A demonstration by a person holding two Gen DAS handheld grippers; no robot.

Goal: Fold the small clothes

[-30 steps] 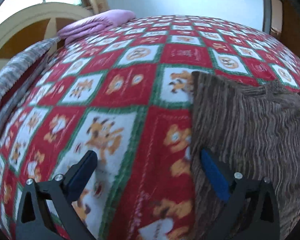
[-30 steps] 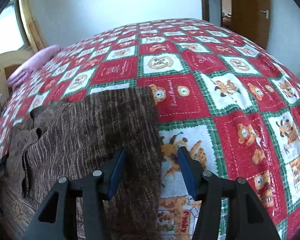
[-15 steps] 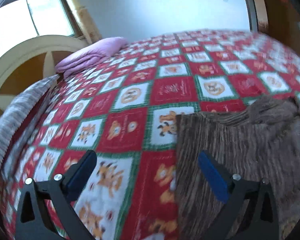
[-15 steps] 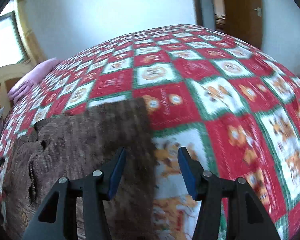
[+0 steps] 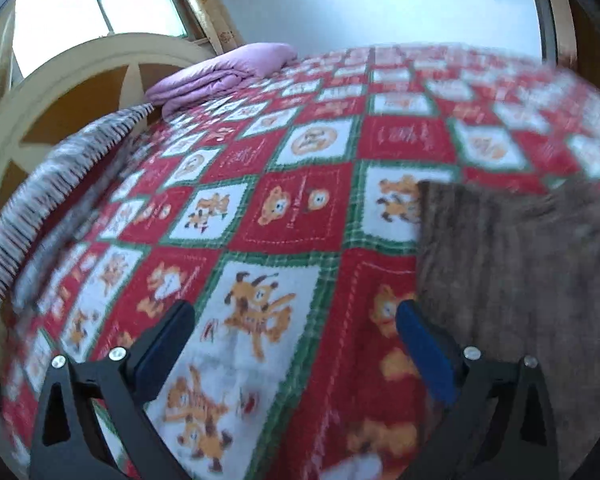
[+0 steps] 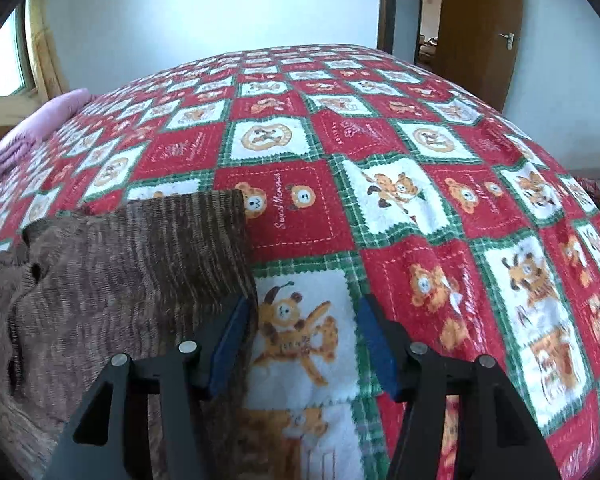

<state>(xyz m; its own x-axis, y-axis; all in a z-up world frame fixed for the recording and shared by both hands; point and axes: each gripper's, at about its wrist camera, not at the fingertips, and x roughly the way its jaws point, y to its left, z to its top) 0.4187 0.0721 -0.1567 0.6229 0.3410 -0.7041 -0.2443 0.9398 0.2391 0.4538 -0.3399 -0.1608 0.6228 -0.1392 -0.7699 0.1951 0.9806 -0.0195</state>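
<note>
On the quilt, a brown garment lies flat.

Your bedspread is a red, white and green check with orange bears and dogs. Your garment is brown with fine streaks. At the bed's far-left corner, the folded quilt is lilac, the headboard cream.

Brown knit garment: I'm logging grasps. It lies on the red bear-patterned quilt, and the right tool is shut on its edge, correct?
Not quite. The brown knit garment does lie on the quilt, but the right wrist view shows the right tool open, jaws apart, one beside the garment's edge, gripping nothing.
</note>
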